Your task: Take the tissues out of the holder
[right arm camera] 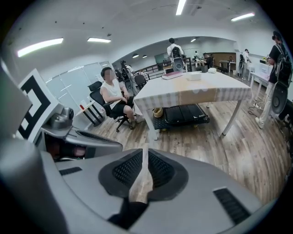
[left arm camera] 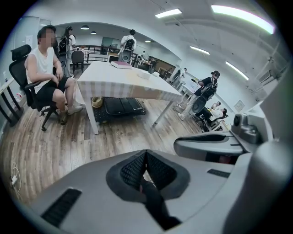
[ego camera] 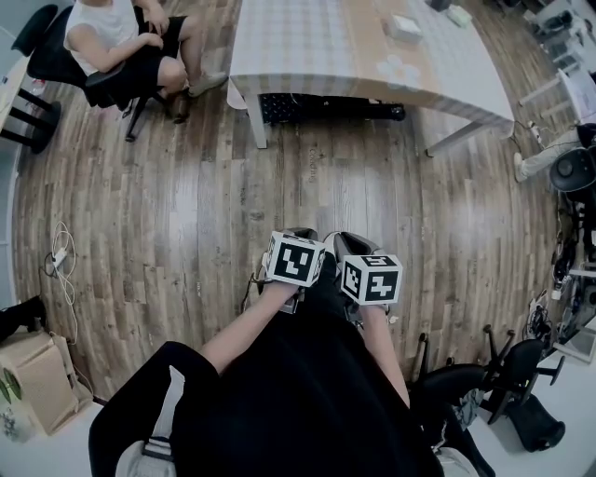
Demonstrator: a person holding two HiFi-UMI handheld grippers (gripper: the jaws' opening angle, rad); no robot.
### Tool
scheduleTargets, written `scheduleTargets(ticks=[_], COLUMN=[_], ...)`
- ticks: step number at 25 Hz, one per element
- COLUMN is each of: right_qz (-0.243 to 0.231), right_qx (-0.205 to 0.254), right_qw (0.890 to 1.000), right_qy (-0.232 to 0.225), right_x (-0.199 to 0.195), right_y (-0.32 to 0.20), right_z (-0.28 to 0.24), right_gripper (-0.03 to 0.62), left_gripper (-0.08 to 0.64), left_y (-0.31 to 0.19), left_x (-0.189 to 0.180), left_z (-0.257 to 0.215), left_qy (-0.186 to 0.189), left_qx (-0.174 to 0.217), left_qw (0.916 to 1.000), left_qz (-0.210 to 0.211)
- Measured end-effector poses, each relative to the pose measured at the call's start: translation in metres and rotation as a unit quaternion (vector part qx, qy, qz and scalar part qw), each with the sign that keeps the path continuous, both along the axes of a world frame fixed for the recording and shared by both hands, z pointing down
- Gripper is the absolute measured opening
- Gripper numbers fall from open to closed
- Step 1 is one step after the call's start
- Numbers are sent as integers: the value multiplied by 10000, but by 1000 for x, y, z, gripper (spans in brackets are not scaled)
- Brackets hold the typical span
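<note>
A white tissue holder (ego camera: 403,26) stands far off on the striped-cloth table (ego camera: 298,47); it also shows as a small white box (right arm camera: 194,76) in the right gripper view. A few white pieces (ego camera: 393,67) lie near the table's near edge. Both grippers hang close to the person's body over the wooden floor, well short of the table. My left gripper (ego camera: 300,235) is shut, its pads (left arm camera: 137,170) meeting with nothing between them. My right gripper (ego camera: 354,246) is shut too, with only a thin sliver of floor showing between its pads (right arm camera: 158,169).
A person (ego camera: 121,42) sits on an office chair left of the table. A black case (ego camera: 326,107) lies under the table. Cables (ego camera: 60,256) and a cardboard box (ego camera: 37,382) are at the left, black chairs (ego camera: 503,373) at the right.
</note>
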State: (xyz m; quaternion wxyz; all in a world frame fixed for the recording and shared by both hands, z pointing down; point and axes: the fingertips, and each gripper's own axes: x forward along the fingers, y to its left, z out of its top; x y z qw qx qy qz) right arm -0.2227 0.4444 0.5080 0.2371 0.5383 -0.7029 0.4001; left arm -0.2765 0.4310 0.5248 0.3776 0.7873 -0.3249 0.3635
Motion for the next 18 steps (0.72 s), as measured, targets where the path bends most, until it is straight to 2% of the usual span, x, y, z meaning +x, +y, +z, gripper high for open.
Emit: scheduleTargets(ticks=[6, 18], right_qz=[-143, -445], right_qx=[40, -43], right_qw=[9999, 9988], right_qy=[-62, -185], right_x=[22, 97], right_y=[-23, -93], right_z=[-1, 5], right_gripper=[97, 106], left_gripper=[8, 8], left_y=[-24, -95], left_x=[18, 90], left_z=[-2, -6], left_qy=[-47, -204], left_qx=[65, 61], left_qw=[9999, 9995], left_qz=[-74, -230])
